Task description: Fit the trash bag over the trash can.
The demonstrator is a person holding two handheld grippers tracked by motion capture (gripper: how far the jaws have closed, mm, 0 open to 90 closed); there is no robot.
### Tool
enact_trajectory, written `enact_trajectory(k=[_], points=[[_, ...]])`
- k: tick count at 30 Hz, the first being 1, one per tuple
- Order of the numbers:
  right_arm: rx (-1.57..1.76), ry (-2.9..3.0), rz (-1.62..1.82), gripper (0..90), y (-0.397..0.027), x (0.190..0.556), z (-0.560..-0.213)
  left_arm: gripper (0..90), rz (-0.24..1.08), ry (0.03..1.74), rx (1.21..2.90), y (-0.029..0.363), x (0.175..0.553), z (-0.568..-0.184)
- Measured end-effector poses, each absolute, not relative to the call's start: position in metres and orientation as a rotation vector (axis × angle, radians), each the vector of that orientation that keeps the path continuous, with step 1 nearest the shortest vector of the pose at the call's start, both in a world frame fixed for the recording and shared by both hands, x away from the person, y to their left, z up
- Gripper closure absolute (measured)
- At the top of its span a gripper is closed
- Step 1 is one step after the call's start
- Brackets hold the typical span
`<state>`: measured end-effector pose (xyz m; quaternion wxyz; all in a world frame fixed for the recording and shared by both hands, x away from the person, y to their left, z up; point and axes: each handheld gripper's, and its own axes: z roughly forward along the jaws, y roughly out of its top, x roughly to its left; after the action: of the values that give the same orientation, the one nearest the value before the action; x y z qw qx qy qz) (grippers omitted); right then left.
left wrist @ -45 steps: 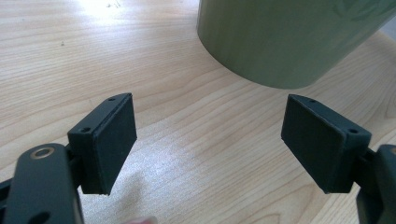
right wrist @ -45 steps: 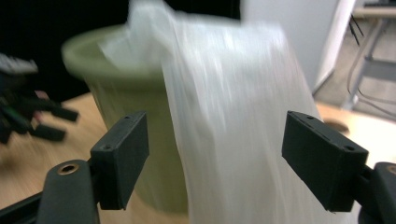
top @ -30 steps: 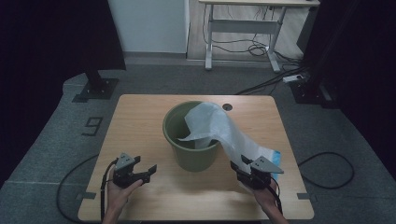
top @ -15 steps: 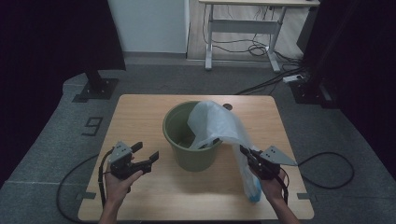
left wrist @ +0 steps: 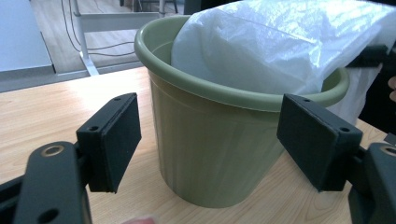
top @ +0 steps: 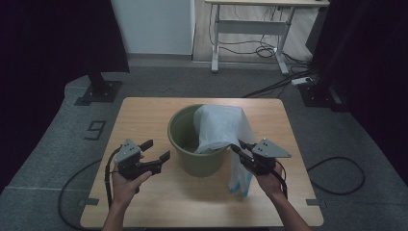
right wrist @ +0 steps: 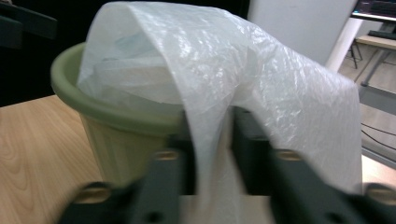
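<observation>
Half-draped over the round green plastic bucket (top: 198, 144) on the worktop (top: 144, 115), a thin, limp translucent bag (right wrist: 261, 84) sits pinched in the right hand-held gripper (right wrist: 212, 154), best gripped at its edge; the left hand-held gripper (left wrist: 210, 140) gapes empty.

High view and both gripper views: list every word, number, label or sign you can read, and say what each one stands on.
"9": one large grey figure marked on the dark floor mat, left of the wooden table.
The green bucket, the white plastic bag and both grippers bear no readable text.
The bag's blue lower edge shows no legible print.
</observation>
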<state>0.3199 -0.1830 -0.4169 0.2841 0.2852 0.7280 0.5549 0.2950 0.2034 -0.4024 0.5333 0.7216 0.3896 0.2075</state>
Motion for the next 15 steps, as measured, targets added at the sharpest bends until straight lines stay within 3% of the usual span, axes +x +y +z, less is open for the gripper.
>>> enact_trajectory(k=[1, 2, 3, 7, 15], points=[[0.776, 1.937, 1.487, 56.9, -0.184, 0.319, -0.420, 21.3, 0.495, 0.930, 1.724, 0.204, 0.295, -0.403], [0.776, 1.937, 1.487, 56.9, -0.184, 0.319, -0.420, 21.3, 0.495, 0.930, 1.724, 0.204, 0.295, -0.403], [0.803, 1.926, 1.507, 44.3, -0.187, 0.314, -0.425, 21.4, 0.496, 0.931, 1.726, 0.204, 0.296, -0.404], [0.866, 1.890, 1.520, 30.7, -0.196, 0.298, -0.437, 21.4, 0.495, 0.937, 1.726, 0.204, 0.297, -0.406], [1.011, 1.893, 1.541, 23.3, -0.196, 0.289, -0.467, 21.5, 0.484, 0.925, 1.732, 0.197, 0.299, -0.406]])
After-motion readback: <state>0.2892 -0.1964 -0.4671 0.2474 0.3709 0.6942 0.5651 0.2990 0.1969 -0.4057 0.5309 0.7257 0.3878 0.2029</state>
